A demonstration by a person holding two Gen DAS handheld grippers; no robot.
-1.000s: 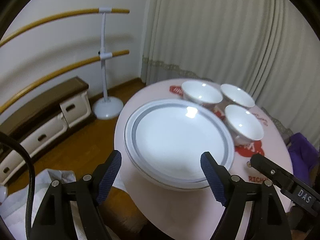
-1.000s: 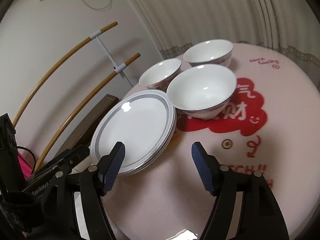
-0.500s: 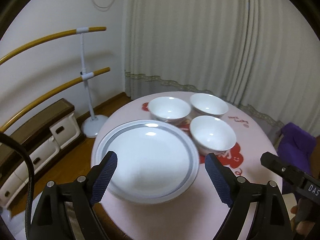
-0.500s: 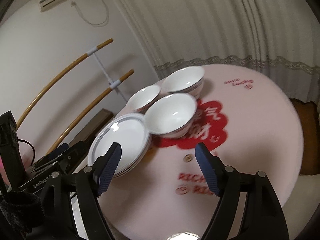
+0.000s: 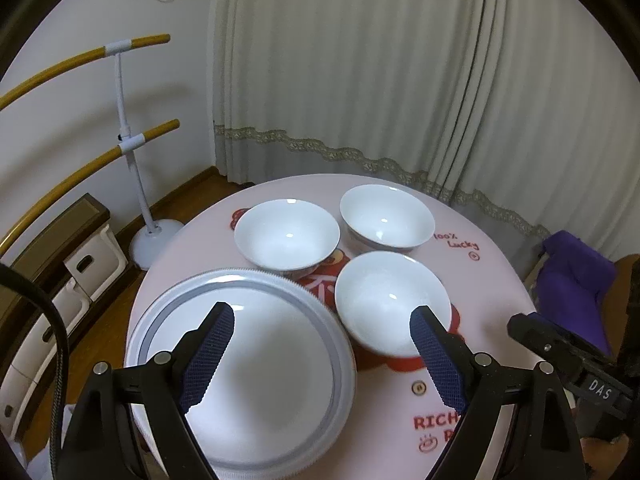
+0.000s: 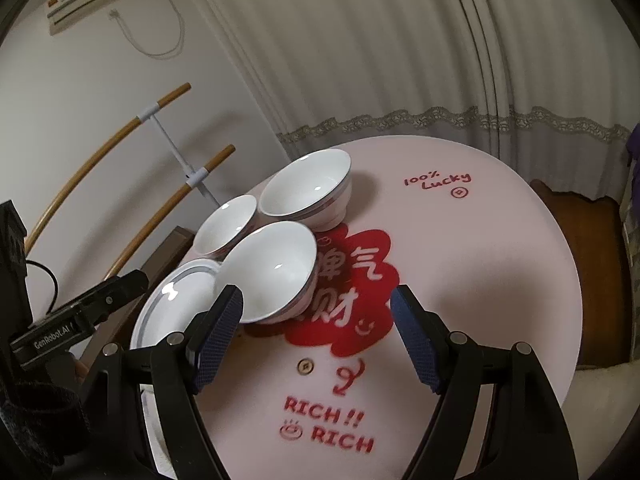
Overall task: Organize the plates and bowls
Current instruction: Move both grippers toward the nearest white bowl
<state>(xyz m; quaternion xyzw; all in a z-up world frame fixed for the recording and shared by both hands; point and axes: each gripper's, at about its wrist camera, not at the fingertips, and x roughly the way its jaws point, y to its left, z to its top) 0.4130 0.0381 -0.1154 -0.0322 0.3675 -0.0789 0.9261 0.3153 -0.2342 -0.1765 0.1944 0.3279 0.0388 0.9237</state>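
A stack of white plates with a grey band [image 5: 256, 364] lies at the near left of the round pink table [image 5: 488, 280]. Three white bowls stand apart beside it: one near [image 5: 392, 300], one far left [image 5: 286, 236], one far right [image 5: 386, 218]. My left gripper [image 5: 320, 316] hovers open above the plates and the near bowl, holding nothing. My right gripper [image 6: 316, 298] is open too, empty, above the red print just right of the near bowl [image 6: 272, 268]. The right wrist view also shows the plates [image 6: 176, 308] and both far bowls [image 6: 226, 224] [image 6: 308, 188].
A pale curtain [image 5: 360, 80] hangs behind the table. A white stand with two curved wooden rails [image 5: 154, 236] and a low drawer unit [image 5: 60, 272] are on the floor to the left. Purple cloth [image 5: 572, 276] lies at the right, and the table's right half [image 6: 500, 260] holds only print.
Both grippers have drawn back and risen from the table, so the dishes look smaller and farther off. Their jaws stand a little wider. The plates and bowls have not moved.
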